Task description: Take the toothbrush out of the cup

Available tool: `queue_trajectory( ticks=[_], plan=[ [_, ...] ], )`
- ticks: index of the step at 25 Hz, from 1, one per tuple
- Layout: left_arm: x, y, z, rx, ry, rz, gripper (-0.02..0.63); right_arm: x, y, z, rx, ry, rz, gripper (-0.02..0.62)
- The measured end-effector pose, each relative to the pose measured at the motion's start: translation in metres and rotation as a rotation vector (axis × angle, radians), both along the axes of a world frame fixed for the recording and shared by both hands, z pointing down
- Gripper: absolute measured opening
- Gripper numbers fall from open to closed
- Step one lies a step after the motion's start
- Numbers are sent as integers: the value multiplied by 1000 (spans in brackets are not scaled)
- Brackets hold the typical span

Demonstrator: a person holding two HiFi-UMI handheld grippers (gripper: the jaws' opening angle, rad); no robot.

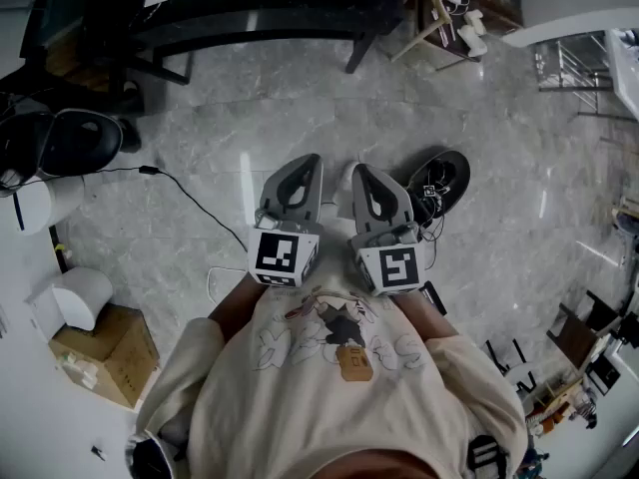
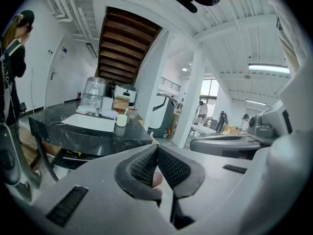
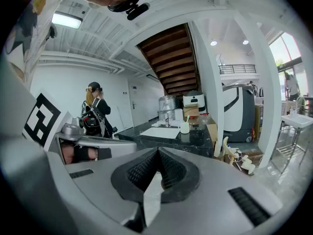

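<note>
Left tongs [image 2: 157,148] and right tongs [image 3: 158,151] closed tip to tip, holding nothing | cup [image 2: 121,120] far off on the dark tabletop [image 2: 134,134], up-left of our left tongs, up-right of our right | toothbrush [image 2: 126,112] seems upright | we judge neither hand nearer

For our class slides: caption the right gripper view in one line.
Right gripper, jaws shut and empty, faces a white cup on a dark table across the room; a person stands left.
</note>
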State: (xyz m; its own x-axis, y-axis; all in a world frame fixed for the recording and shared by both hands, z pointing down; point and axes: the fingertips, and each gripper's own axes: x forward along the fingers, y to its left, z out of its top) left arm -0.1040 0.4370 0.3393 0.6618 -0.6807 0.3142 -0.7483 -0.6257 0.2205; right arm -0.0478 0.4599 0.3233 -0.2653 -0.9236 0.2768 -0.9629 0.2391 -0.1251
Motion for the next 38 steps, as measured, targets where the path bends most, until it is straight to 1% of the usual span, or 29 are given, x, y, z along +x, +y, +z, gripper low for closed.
queue_trajectory(
  ticks=[3,5,9,12,14,16,19,21,24,27,29,32,35,38],
  plan=[
    [4,24,-8,-4,6,30,14,-8,22,2,-33,21,11,17],
    [6,36,-15,13,3,43,14,-6,30,1,-44,17,28,17],
    [7,48,-24,39,-4,44,14,3,42,-2,-30,8,50,17],
    [10,51,-27,50,-16,50,14,3,45,-10,8,-26,43,17],
    [11,53,-28,55,-28,60,14,1,47,-12,15,-54,36,17],
    [6,54,-31,58,-34,64,14,-3,49,-12,16,-58,31,17],
    [-9,50,-33,50,-23,47,14,-20,45,-12,21,-38,12,17],
    [-22,46,-32,45,-9,35,14,-33,41,-11,20,-44,1,17],
    [-39,41,-23,36,2,32,14,-50,37,-6,24,-34,-9,17],
    [-56,33,-12,6,17,14,14,-58,35,0,-1,-31,3,17],
    [-63,28,-12,2,22,6,14,-60,32,-1,-6,-23,9,17],
    [-64,22,-12,1,19,10,14,-60,24,0,-8,-23,13,17],
    [-59,11,-9,6,9,11,14,-57,10,6,-20,-43,15,17],
    [-54,-4,-6,-3,0,-1,14,-51,-8,12,-33,-53,9,17]
  ],
)
